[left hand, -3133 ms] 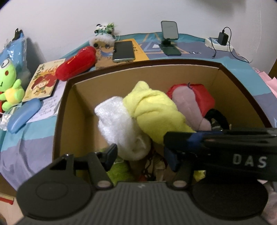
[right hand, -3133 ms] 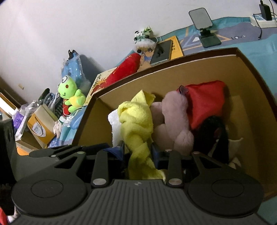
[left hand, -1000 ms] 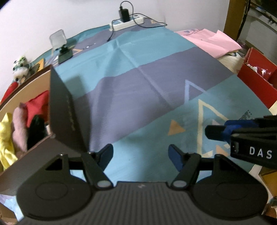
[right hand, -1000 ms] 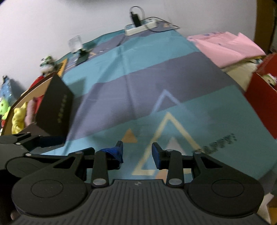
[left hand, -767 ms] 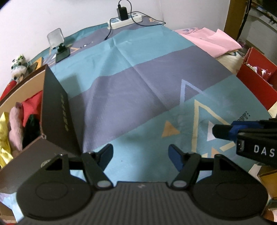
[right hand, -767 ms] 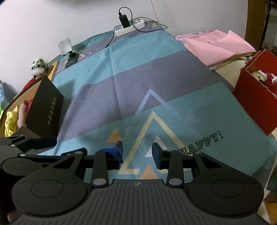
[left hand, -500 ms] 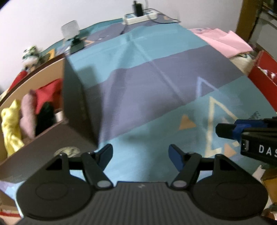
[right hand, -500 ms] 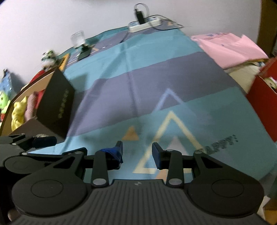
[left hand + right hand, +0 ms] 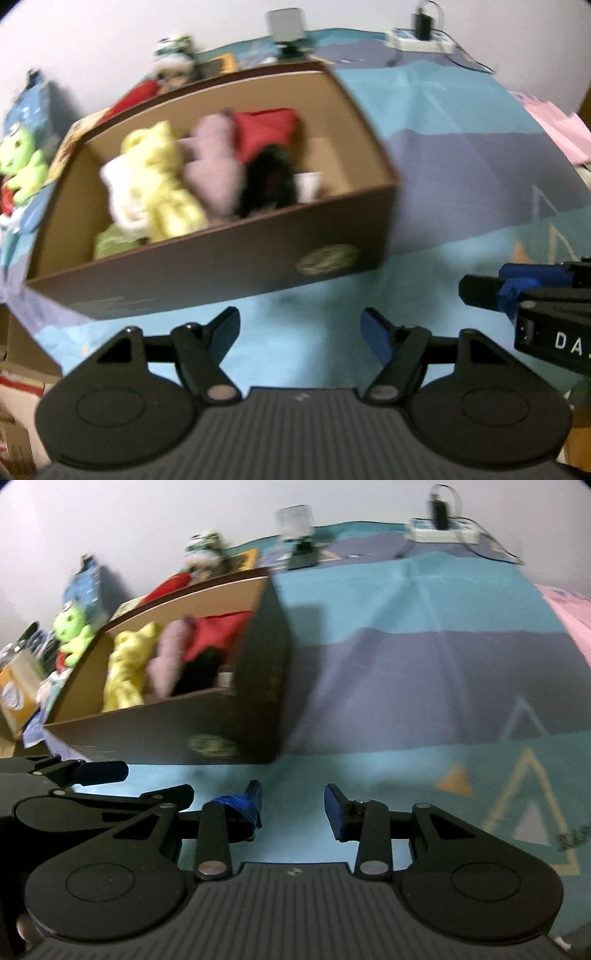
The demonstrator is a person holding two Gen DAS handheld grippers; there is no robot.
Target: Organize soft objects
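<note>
Brown cardboard makes up the box (image 9: 207, 273), which sits on a bedspread (image 9: 461, 147) striped in teal and grey-purple; every place below is given relative to that box. Inside it the soft things are packed side by side: a white plush (image 9: 118, 192) at its left end, a yellow plush (image 9: 162, 184) next to it, a pink plush (image 9: 214, 166) in the middle, then a red soft piece (image 9: 266, 129) with a black plush (image 9: 269, 184) in front of it. A patch of green fabric (image 9: 110, 240) shows low in the box's near left corner.

Outside the box, a green frog toy (image 9: 22, 162) sits off its left end. Behind its far wall lie a long red plush (image 9: 166, 587) and a small panda toy (image 9: 173, 59). Further back and to the right stand a phone holder (image 9: 299, 535) and a power strip (image 9: 439, 531) with a charger plugged in. The view is blurred, so finer detail cannot be told.

The left gripper (image 9: 299, 332) hangs in front of the box's near wall, jaws spread wide with only bedspread between them. The right gripper (image 9: 291, 805) hangs in front of the box's near right corner, jaws parted and holding nothing. In the right wrist view the left gripper's finger pokes in just below the box's near wall.
</note>
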